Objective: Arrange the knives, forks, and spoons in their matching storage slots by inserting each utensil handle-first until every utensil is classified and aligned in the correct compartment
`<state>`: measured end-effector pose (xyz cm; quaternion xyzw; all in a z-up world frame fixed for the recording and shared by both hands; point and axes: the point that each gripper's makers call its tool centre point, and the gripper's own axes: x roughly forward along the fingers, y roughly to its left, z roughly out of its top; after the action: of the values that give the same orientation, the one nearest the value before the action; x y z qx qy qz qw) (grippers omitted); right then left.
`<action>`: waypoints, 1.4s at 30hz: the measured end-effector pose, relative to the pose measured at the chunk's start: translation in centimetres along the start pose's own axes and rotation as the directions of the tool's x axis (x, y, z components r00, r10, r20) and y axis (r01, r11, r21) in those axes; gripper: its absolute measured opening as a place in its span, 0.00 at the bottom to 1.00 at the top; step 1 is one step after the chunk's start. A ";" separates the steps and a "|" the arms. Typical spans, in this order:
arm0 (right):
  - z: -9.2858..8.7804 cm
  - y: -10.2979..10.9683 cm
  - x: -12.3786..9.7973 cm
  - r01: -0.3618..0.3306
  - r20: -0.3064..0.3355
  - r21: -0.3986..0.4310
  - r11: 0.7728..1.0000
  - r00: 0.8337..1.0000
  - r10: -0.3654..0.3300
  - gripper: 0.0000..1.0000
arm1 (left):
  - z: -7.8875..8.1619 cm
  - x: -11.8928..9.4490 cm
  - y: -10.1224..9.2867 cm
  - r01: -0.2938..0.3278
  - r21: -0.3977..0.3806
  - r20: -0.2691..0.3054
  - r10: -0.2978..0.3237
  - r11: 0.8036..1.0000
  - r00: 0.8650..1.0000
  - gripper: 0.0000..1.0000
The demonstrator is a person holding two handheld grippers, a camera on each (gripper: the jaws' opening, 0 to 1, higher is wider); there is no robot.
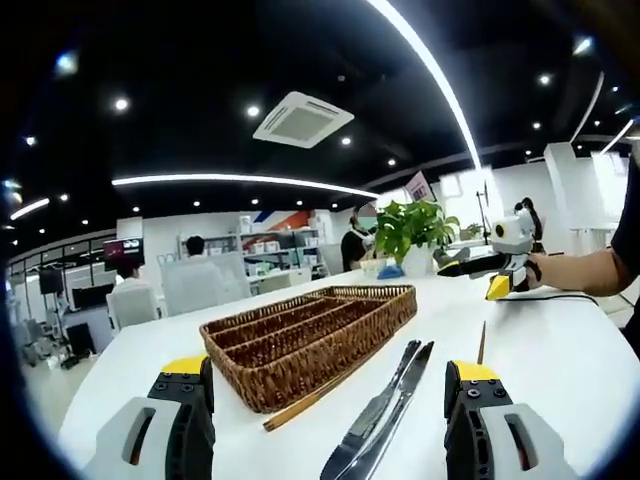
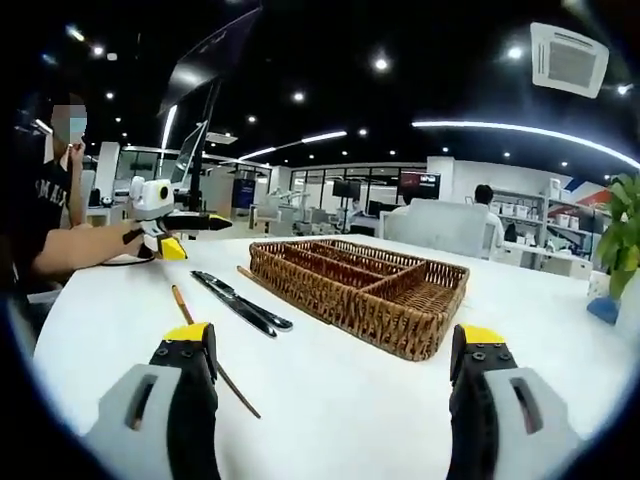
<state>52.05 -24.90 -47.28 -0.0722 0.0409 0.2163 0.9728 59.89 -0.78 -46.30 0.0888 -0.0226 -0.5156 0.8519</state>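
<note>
A brown wicker cutlery basket (image 1: 290,362) with long empty compartments stands on the white table (image 1: 560,345). Right of it two dark knives (image 1: 385,410) lie side by side. One thin wooden stick (image 1: 300,404) lies against the basket's near corner and another stick (image 1: 481,343) lies further right. My left gripper (image 1: 328,368) is open and holds nothing, low over the table before the basket. In the right gripper view the basket (image 2: 400,325) sits ahead, with the knives (image 2: 240,300) and a stick (image 2: 215,365) to its left. My right gripper (image 2: 335,335) is open with nothing between its fingers.
The other gripper (image 1: 500,272), held by a person's hand, hovers over the table at the right, and it also appears at the left (image 2: 165,235). A potted plant (image 1: 415,230) stands behind the basket. People and chairs fill the office behind.
</note>
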 end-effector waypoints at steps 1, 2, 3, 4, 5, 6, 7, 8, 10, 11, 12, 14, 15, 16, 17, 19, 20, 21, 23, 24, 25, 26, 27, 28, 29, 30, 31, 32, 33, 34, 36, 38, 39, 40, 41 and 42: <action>0.1 -0.1 0.0 0.003 0.004 0.003 1.000 1.000 -0.003 1.00 | 0.0 0.0 0.0 0.001 0.002 -0.001 -0.001 1.000 1.000 1.00; 0.2 -0.1 -0.1 0.003 0.008 0.002 1.000 1.000 -0.003 1.00 | 0.0 0.0 -0.1 0.000 0.006 -0.002 0.000 1.000 1.000 1.00; 0.2 -0.2 -0.1 0.006 0.011 0.000 1.000 1.000 -0.006 1.00 | 0.0 0.0 -0.1 0.001 0.007 -0.003 -0.001 1.000 1.000 1.00; 0.2 -0.2 -0.1 0.009 0.010 0.000 1.000 1.000 -0.009 1.00 | -0.1 0.0 -0.1 0.002 0.007 -0.004 -0.002 1.000 1.000 1.00; 0.2 -0.2 -0.1 0.009 0.009 0.000 1.000 1.000 -0.009 1.00 | -0.1 0.0 -0.1 0.001 0.010 -0.007 -0.001 1.000 1.000 1.00; 0.2 -0.3 -0.1 0.009 0.010 -0.001 1.000 1.000 -0.009 1.00 | -0.1 0.0 -0.1 0.001 0.012 -0.008 -0.001 1.000 1.000 1.00; 0.2 -0.2 -0.1 0.008 0.011 0.000 1.000 1.000 -0.008 1.00 | -0.2 0.0 -0.1 0.004 0.012 -0.011 -0.004 1.000 1.000 1.00; 0.2 -0.3 -0.1 0.008 0.014 0.002 1.000 1.000 -0.008 1.00 | -0.2 0.0 -0.2 0.004 0.014 -0.012 -0.004 1.000 1.000 1.00; 0.2 -0.3 -0.1 0.008 0.013 0.002 1.000 1.000 -0.008 1.00 | -0.1 0.0 -0.2 0.007 0.016 -0.011 -0.007 1.000 1.000 1.00; 0.2 -0.3 -0.1 0.006 0.014 0.001 1.000 1.000 -0.006 1.00 | -0.1 0.0 -0.3 0.009 0.016 -0.011 -0.008 1.000 1.000 1.00; 0.3 -0.2 -0.1 0.005 0.015 0.002 1.000 1.000 -0.005 1.00 | -0.2 0.0 -0.3 0.009 0.017 -0.013 -0.009 1.000 1.000 1.00; 0.2 -0.2 -0.1 0.004 0.012 0.000 1.000 1.000 -0.004 1.00 | -0.3 0.0 -0.3 0.011 0.022 -0.022 -0.011 1.000 1.000 1.00; 0.2 -0.1 -0.1 0.004 0.012 0.001 1.000 1.000 -0.004 1.00 | -0.3 0.0 -0.3 0.012 0.021 -0.023 -0.011 1.000 1.000 1.00; 0.2 -0.2 -0.1 0.004 0.013 0.003 1.000 1.000 -0.004 1.00 | -0.3 0.0 -0.3 0.015 0.019 -0.022 -0.014 1.000 1.000 1.00; 0.2 -0.2 -0.1 0.002 0.014 0.005 1.000 1.000 -0.002 1.00 | -0.3 0.1 -0.4 0.017 0.017 -0.022 -0.017 1.000 1.000 1.00; 0.2 -0.2 -0.1 0.002 0.013 0.005 1.000 1.000 -0.002 1.00 | -0.5 0.2 -0.7 0.035 0.008 -0.028 -0.034 0.999 0.999 1.00; 0.2 -0.2 -0.1 0.001 0.012 0.003 1.000 1.000 -0.001 1.00 | -0.8 0.4 -1.1 0.050 0.006 -0.038 -0.049 0.999 0.998 1.00; 0.2 -0.2 -0.1 0.000 0.012 0.001 1.000 1.000 0.000 1.00 | -1.1 0.5 -1.3 0.059 0.009 -0.049 -0.059 0.998 0.997 1.00; 0.3 0.0 -0.1 -0.009 0.018 0.000 1.000 1.000 0.009 1.00 | -1.5 0.7 -1.6 0.067 0.024 -0.068 -0.065 0.997 0.996 1.00; 0.4 0.1 -0.1 -0.019 0.022 0.001 1.000 1.000 0.019 1.00 | -1.5 0.7 -1.7 0.076 0.022 -0.067 -0.074 0.997 0.995 1.00; 0.4 0.3 0.0 -0.028 0.021 0.002 1.000 0.999 0.028 1.00 | -1.5 0.6 -1.9 0.084 0.018 -0.067 -0.082 0.996 0.994 1.00; 0.4 0.3 0.0 -0.033 0.022 0.004 0.999 0.999 0.033 1.00 | -1.5 0.6 -1.9 0.086 0.016 -0.069 -0.084 0.996 0.994 1.00; 0.4 0.3 0.1 -0.044 0.018 0.011 0.999 0.999 0.044 1.00 | -1.5 0.5 -1.7 0.082 0.020 -0.073 -0.080 0.996 0.994 1.00; 0.5 0.4 0.2 -0.050 0.017 0.011 0.999 0.999 0.050 1.00 | -1.5 0.5 -1.6 0.081 0.021 -0.073 -0.079 0.996 0.994 1.00; 0.5 0.4 0.2 -0.056 0.016 0.010 0.998 0.998 0.056 1.00 | -1.5 0.5 -1.6 0.081 0.019 -0.073 -0.080 0.997 0.994 1.00; 0.7 0.9 0.6 -0.085 0.009 -0.004 0.996 0.996 0.085 1.00 | -1.4 0.4 -1.5 0.078 0.014 -0.067 -0.077 0.997 0.995 1.00; 0.8 1.2 0.8 -0.100 0.001 -0.018 0.995 0.995 0.100 1.00 | -1.3 0.4 -1.5 0.077 0.015 -0.067 -0.075 0.997 0.995 1.00; 1.0 1.7 1.0 -0.120 -0.007 -0.038 0.992 0.993 0.120 1.00 | -1.3 0.4 -1.4 0.076 0.015 -0.065 -0.075 0.997 0.995 1.00; 1.5 1.9 1.3 -0.125 -0.003 -0.047 0.991 0.992 0.125 1.00 | -1.3 0.4 -1.5 0.079 0.012 -0.066 -0.078 0.997 0.995 1.00; 1.8 2.1 1.5 -0.130 0.000 -0.052 0.990 0.992 0.130 1.00 | -1.3 0.4 -1.5 0.080 0.012 -0.067 -0.079 0.997 0.995 1.00; 2.7 3.2 2.0 -0.187 0.013 -0.061 0.980 0.982 0.188 0.99 | -1.3 0.4 -1.5 0.078 0.013 -0.069 -0.077 0.997 0.995 1.00; 3.1 3.3 2.3 -0.189 0.016 -0.071 0.980 0.982 0.190 0.99 | -1.5 0.4 -1.4 0.073 0.007 -0.077 -0.072 0.997 0.994 1.00; 3.1 3.4 2.3 -0.193 0.013 -0.076 0.978 0.981 0.195 0.98 | -1.5 0.3 -1.5 0.078 0.015 -0.081 -0.077 0.997 0.994 1.00; 3.1 3.5 2.4 -0.202 0.008 -0.079 0.976 0.979 0.203 0.97 | -1.6 0.3 -1.6 0.086 0.012 -0.085 -0.085 0.996 0.993 1.00; 3.2 3.5 2.4 -0.204 0.009 -0.079 0.976 0.979 0.205 0.97 | -1.5 0.4 -1.5 0.090 0.003 -0.082 -0.090 0.996 0.993 1.00; 3.3 3.6 2.5 -0.214 0.003 -0.083 0.973 0.977 0.215 0.97 | -1.3 0.4 -1.6 0.106 -0.015 -0.079 -0.107 0.994 0.991 1.00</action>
<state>52.90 -20.15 -44.76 -0.1060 0.0336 0.3221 0.9401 58.90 -1.68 -47.90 0.1058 0.0190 -0.5563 0.8240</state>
